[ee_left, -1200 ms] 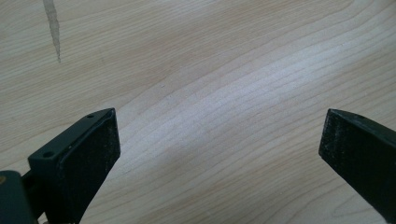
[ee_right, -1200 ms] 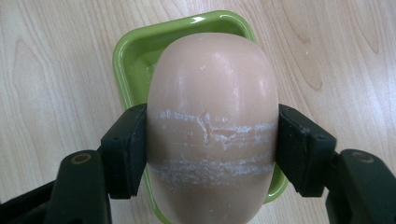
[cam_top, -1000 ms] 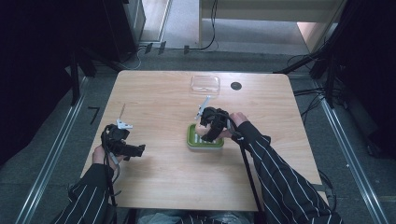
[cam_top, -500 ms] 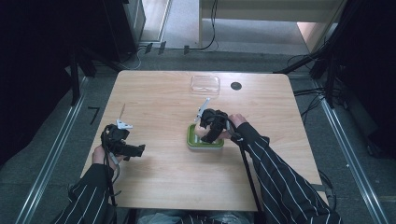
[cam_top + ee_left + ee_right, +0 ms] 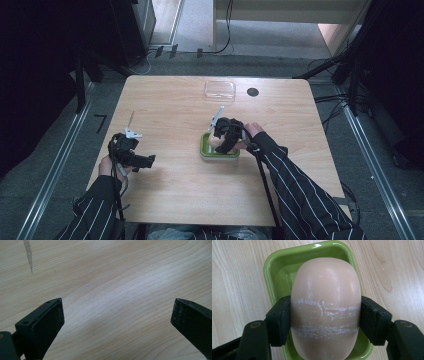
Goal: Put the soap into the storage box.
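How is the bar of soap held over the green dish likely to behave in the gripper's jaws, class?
The soap bar looks smooth and rounded, so it may slip from the right gripper. White scuffed bands where the jaws press suggest a surface that marks easily. It keeps its shape while clamped above the green dish, so it is probably stiff.

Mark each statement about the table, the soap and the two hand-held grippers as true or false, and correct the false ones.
1. The right hand-held gripper is clamped on a pale bar of soap. True.
2. The soap is over a red dish. False: the dish is green.
3. The left hand-held gripper holds a sponge. False: its jaws stand apart with only bare wooden table between them.
4. A clear plastic lid lies near the table's far edge, beside a dark round hole. True.
5. The two grippers touch each other. False: they are well apart, left gripper toward the table's left side.
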Motion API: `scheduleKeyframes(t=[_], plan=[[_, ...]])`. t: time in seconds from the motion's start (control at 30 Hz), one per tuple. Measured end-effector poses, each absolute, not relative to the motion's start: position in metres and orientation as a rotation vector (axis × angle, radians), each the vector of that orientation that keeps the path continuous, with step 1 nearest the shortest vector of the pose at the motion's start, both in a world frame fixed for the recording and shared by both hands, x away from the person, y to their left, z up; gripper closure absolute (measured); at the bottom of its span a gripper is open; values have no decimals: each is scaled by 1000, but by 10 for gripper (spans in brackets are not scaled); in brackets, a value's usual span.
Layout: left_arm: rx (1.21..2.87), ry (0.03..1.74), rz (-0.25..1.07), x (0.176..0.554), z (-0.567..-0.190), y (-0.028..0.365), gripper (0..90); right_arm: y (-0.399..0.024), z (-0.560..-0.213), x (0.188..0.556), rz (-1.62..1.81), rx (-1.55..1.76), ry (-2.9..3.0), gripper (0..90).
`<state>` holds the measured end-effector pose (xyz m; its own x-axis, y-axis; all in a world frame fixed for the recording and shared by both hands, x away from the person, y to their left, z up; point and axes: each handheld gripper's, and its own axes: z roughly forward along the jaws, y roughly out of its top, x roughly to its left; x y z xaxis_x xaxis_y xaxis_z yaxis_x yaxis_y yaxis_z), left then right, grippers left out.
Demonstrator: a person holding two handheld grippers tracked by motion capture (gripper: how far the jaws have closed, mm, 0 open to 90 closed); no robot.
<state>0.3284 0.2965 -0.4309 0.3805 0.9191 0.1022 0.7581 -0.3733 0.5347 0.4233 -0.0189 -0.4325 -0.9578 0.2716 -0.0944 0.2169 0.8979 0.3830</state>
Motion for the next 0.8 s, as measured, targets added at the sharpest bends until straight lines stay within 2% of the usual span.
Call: scheduleKeyframes(t=[0.8], plan=[[2246,1453,545,328,-431,297,0,-17,-441,424,547,366,2926,334]])
